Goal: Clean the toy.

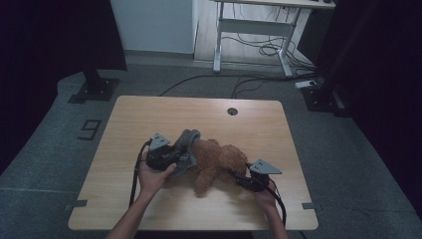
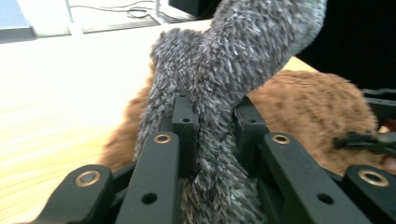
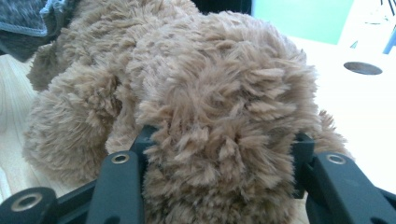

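Left gripper (image 1: 171,155), jaws clamped on a grey furry cloth (image 2: 219,84) that rises between them and drapes over the head end of a brown teddy bear (image 1: 219,162). Right gripper (image 1: 244,180), jaws clenched around a plush limb of the bear (image 3: 219,154). The bear lies on its side at the middle of the wooden table (image 1: 149,114), between the two hands.
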